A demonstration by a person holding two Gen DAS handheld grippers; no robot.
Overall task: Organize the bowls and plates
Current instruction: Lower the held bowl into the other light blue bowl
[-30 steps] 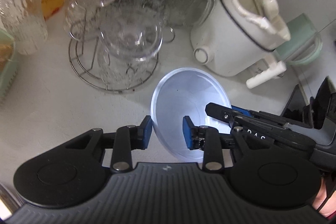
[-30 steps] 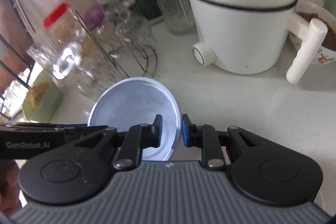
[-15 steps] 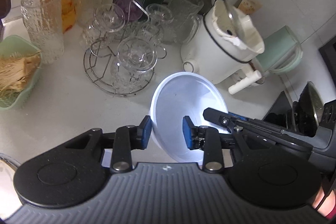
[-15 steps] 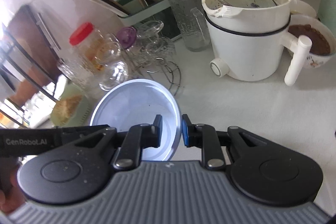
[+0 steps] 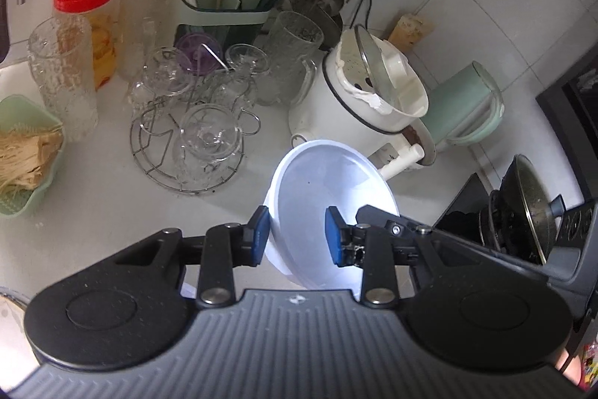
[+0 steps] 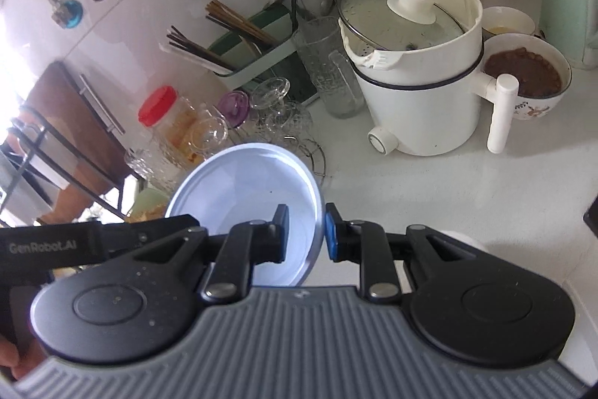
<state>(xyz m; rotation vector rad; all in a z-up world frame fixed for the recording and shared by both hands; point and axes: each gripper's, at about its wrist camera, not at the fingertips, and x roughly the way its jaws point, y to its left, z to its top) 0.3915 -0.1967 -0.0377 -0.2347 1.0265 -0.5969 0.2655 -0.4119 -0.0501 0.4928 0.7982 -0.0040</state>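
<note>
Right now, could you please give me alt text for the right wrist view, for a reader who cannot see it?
The right gripper pinches the rim of a pale blue bowl, tilted above a white counter, with the left gripper reaching in from the left. Behind stand a white lidded electric pot, a red-lidded jar, glassware and a chopstick holder.

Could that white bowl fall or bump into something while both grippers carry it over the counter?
Maybe. Each gripper, left and right, pinches only the thin rim of the white bowl, so it could slip or twist loose. Just below stands a wire rack of glass cups, which a falling bowl might break. The white pot stands close too.
</note>
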